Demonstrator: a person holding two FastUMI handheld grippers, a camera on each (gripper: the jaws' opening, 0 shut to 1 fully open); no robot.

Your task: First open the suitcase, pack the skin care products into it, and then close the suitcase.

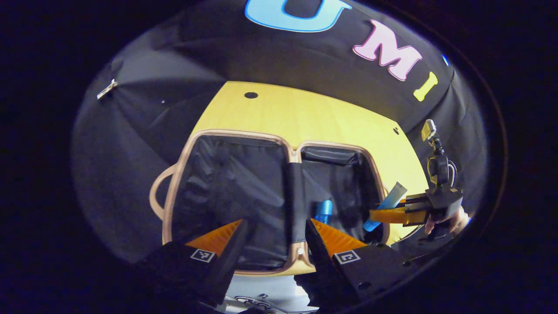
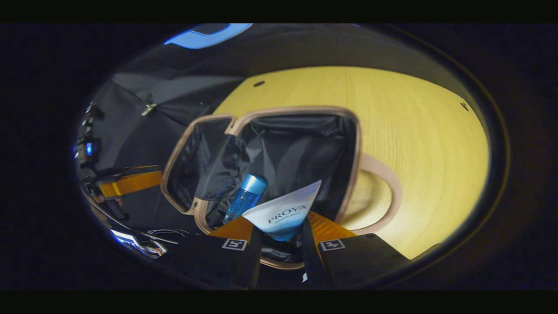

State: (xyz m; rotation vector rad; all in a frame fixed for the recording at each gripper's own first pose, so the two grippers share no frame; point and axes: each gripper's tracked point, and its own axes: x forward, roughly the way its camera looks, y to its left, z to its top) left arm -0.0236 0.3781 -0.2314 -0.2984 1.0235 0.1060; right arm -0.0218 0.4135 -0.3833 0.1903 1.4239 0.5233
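on yellow table (image 1: pixel 305 113) — open suitcase (image 1: pixel 235 192), black cloth behind

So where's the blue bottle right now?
The blue bottle lies inside the open suitcase, in the half near the right gripper, just left of the tube it holds.

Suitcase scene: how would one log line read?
suitcase open | blue bottle inside | right gripper holds tube | left gripper open
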